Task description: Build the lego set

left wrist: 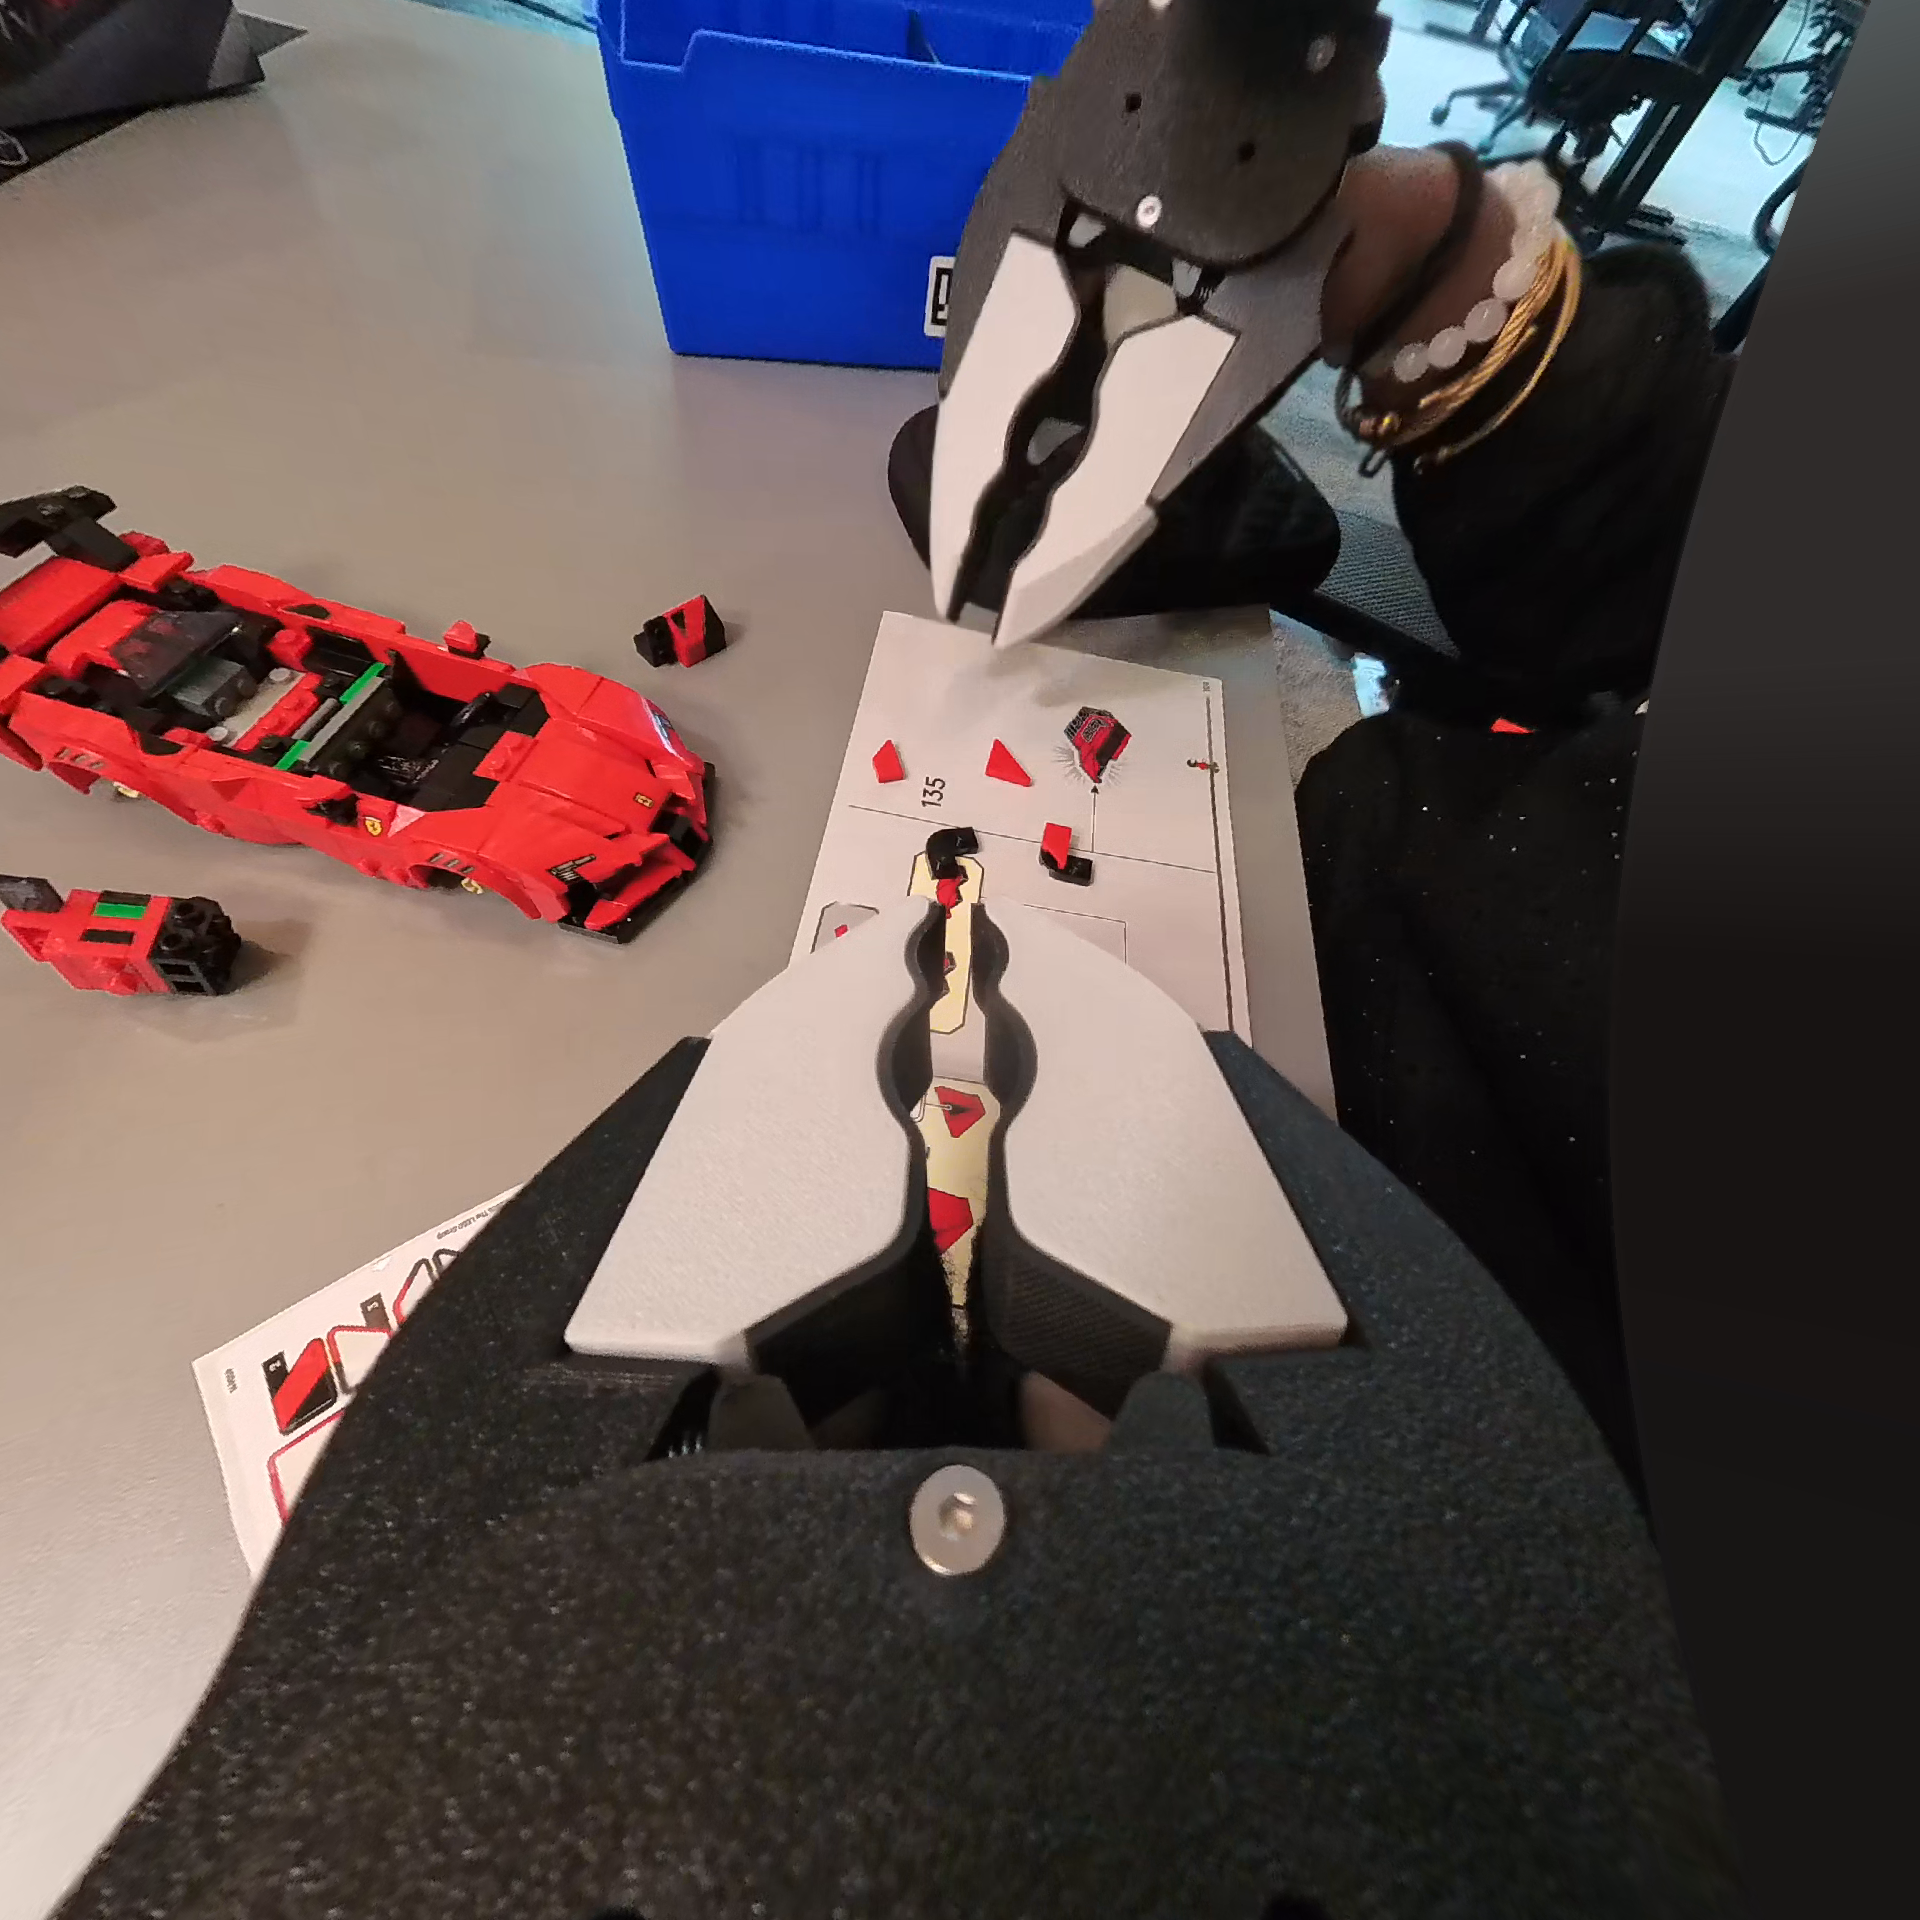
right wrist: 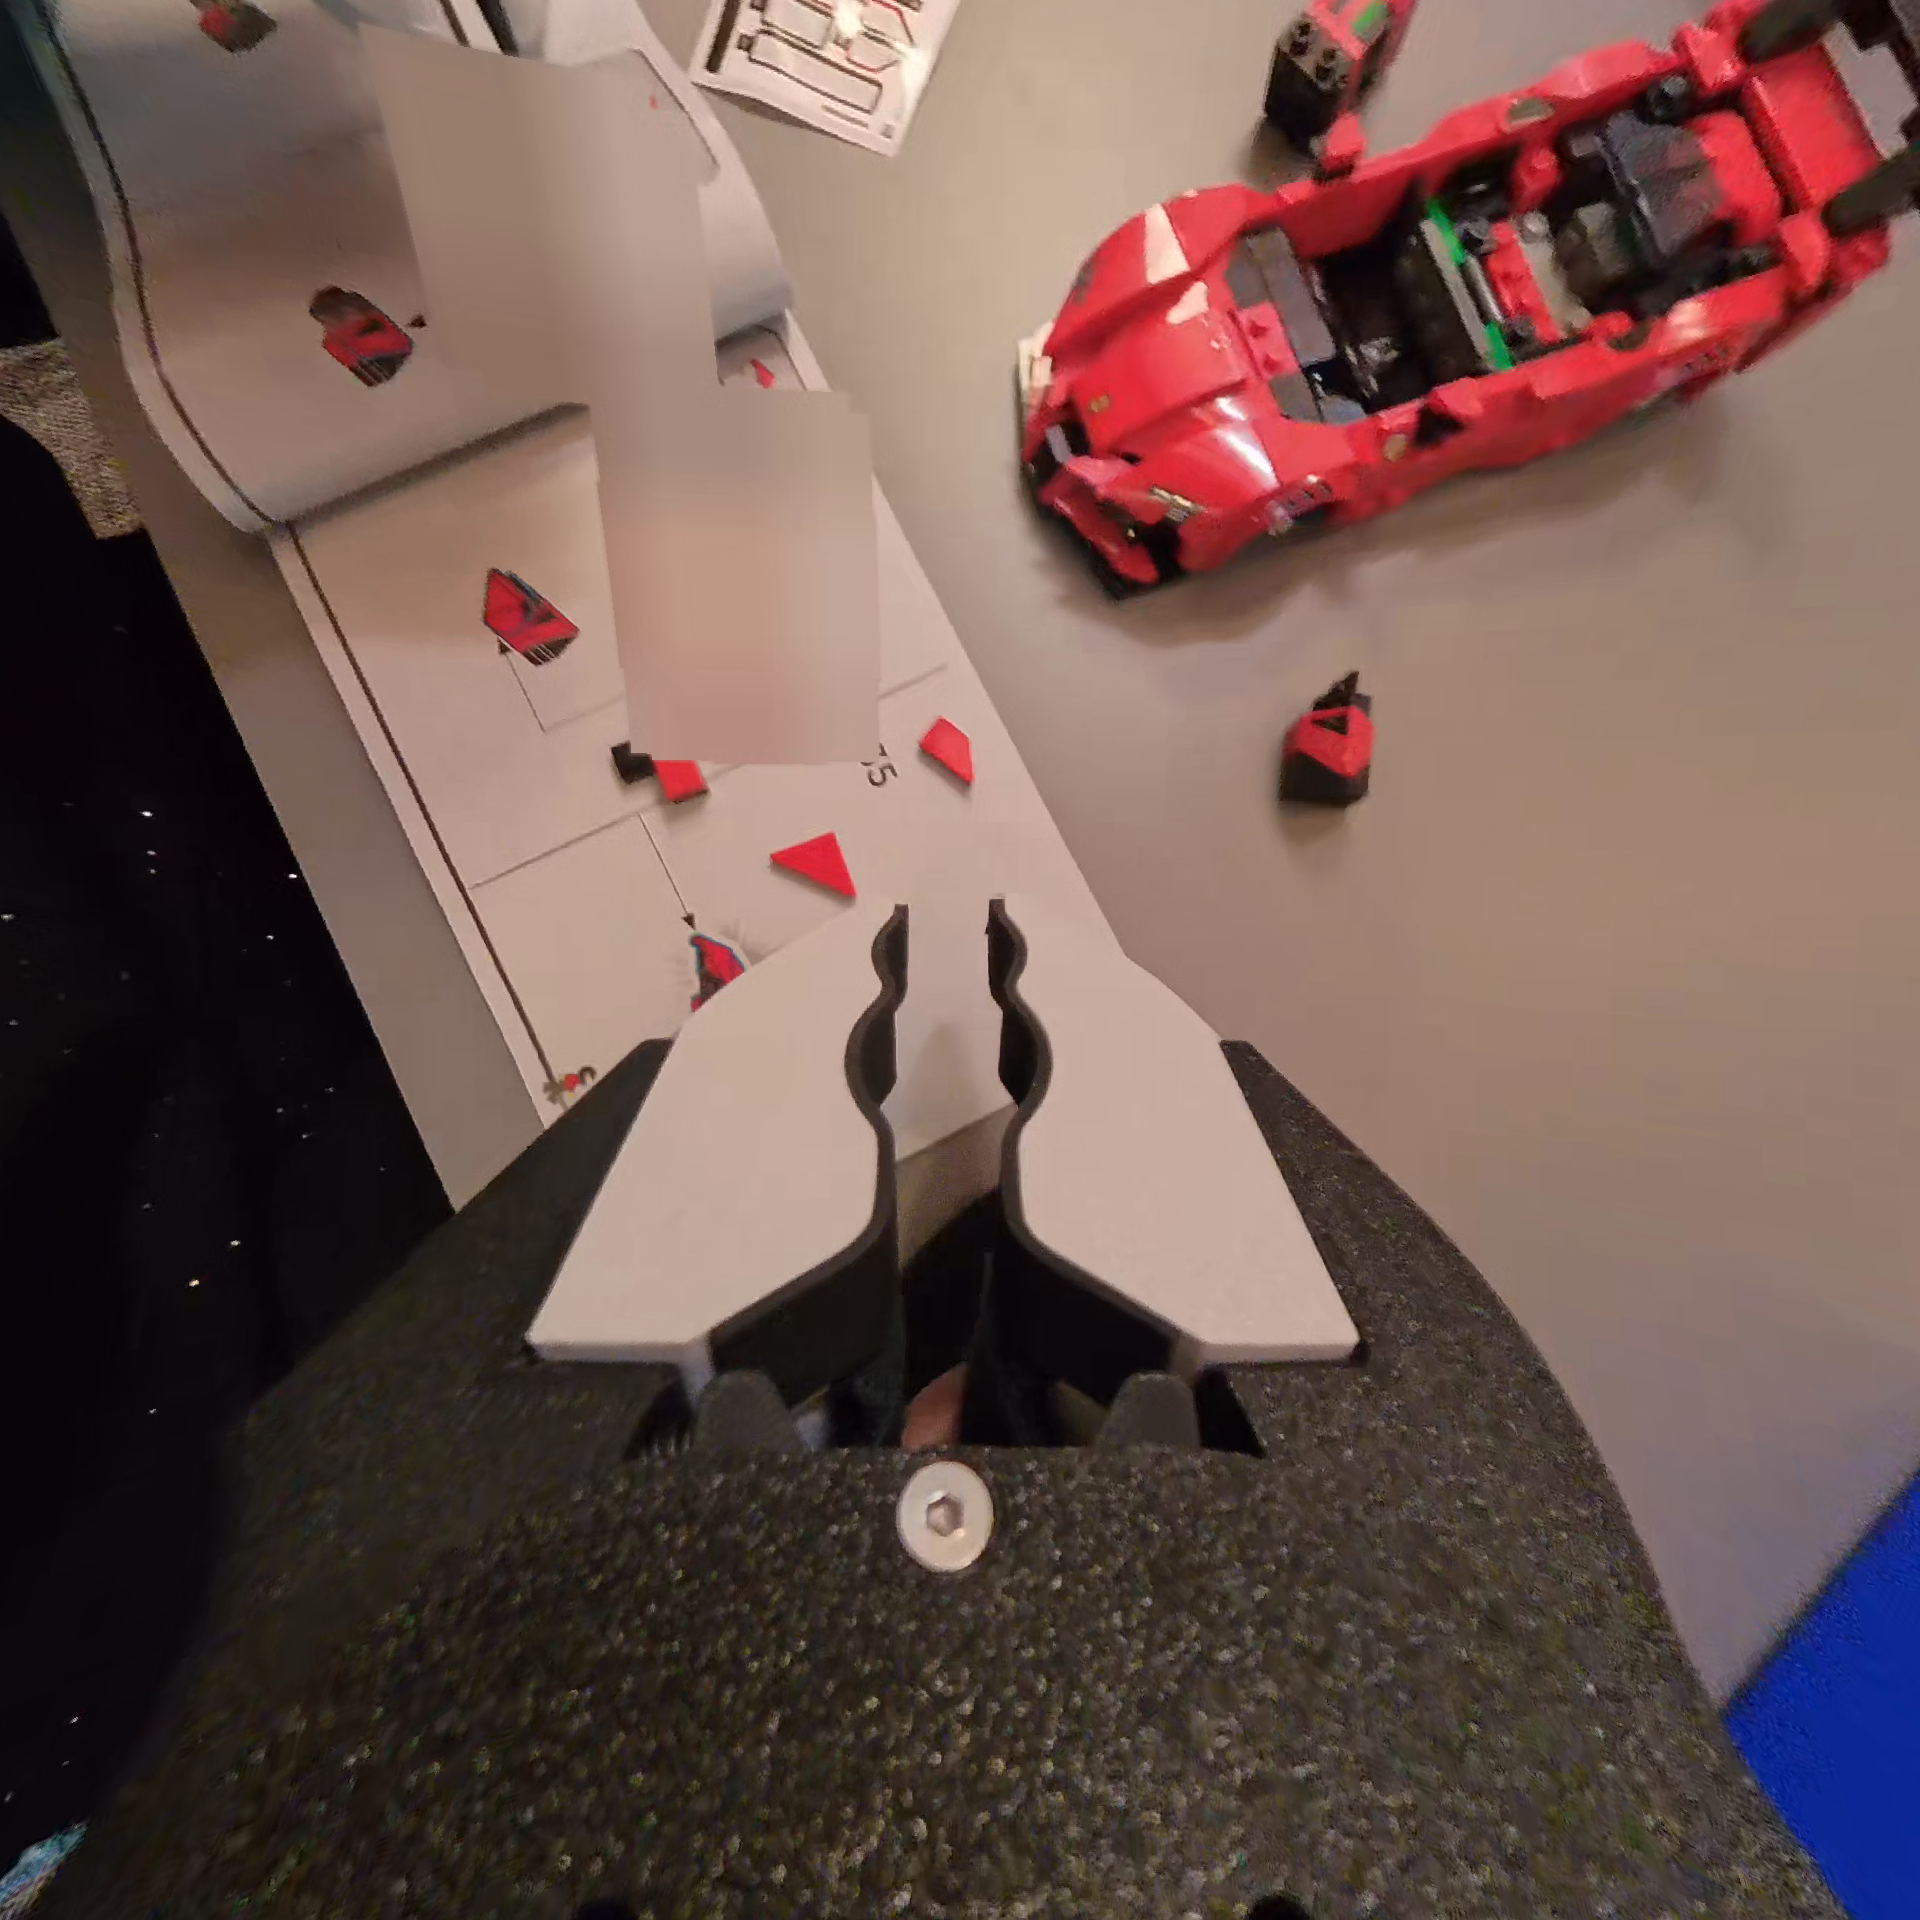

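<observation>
The red Lego car (left wrist: 343,748), partly built with its black interior exposed, sits on the grey counter (left wrist: 416,364), left of the open instruction booklet (left wrist: 1143,831). A small red-and-black sub-assembly (left wrist: 681,631) lies between car and booklet, another red chunk with a green stripe (left wrist: 120,935) beside the car's flank. Loose red wedge pieces (left wrist: 1006,764) and a black-and-red piece (left wrist: 1065,852) rest on the page. The left gripper (left wrist: 951,902) is nearly pressed together, pinching a tiny red-and-black piece (left wrist: 951,868) at its tips. The right gripper (right wrist: 945,909) is spread slightly, empty, over the booklet's edge. A blue bin (left wrist: 810,187) stands behind.
</observation>
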A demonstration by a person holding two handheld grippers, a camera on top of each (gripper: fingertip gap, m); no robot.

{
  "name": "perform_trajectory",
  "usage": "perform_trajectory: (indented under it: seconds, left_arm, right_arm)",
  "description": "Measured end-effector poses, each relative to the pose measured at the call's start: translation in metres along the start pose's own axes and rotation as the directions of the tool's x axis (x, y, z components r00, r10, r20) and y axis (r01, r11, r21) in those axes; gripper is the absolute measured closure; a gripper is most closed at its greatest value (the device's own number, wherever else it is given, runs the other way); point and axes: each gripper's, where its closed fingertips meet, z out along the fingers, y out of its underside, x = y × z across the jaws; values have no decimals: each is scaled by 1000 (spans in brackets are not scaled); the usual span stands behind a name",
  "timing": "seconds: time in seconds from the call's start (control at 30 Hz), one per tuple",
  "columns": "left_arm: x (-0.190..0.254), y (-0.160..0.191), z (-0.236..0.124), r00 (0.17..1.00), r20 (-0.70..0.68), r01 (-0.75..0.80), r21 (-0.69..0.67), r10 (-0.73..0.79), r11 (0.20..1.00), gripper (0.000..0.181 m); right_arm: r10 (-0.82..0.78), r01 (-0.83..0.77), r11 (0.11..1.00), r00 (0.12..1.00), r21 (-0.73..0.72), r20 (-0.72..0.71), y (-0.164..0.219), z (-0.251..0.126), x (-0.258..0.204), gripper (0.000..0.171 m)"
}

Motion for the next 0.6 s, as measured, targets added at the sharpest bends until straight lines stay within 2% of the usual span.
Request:
perform_trajectory:
  seconds: [0.13,0.4,0.6]
  left_arm:
    - [1,2,3,1000,-13,9,-10,-9,1000,176]
    - [11,14,11,997,-71,0,-94,-7,996,176]
    - [15,23,16,996,-89,-18,-149,5,989,174]
  right_arm:
    - [-54,54,999,998,2,44,-5,6,-2,156]
    - [-383,395,918,907,-37,178,-18,31,3,156]
    - [-405,424,905,870,-8,282,-18,41,-1,156]
